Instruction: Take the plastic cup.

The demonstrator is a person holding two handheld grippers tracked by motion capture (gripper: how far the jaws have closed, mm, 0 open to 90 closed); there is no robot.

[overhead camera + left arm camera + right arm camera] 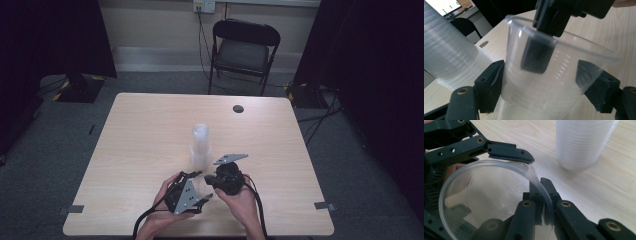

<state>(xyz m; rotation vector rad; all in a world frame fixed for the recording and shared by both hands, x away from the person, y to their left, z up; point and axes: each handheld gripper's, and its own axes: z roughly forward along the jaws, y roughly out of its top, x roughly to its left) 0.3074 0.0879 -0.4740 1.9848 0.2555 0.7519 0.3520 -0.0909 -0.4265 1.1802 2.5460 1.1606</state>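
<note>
Left gripper view: single clear plastic cup (554, 82) sits between my left fingers (490, 85), pads at its two sides; whether they press the wall I cannot tell. My right fingers (541, 202) are pinched together on the cup's rim (499, 163), one pad inside, one outside. High view: cup held above the desk (140, 130) near its front edge, between left gripper (202, 186) and right gripper (210, 181). Stack of clear cups (200, 145) stands upright just beyond.

The stack (446, 50) is being cut off by the picture's left edge; the cup's (554, 82) base is being hidden below.
</note>
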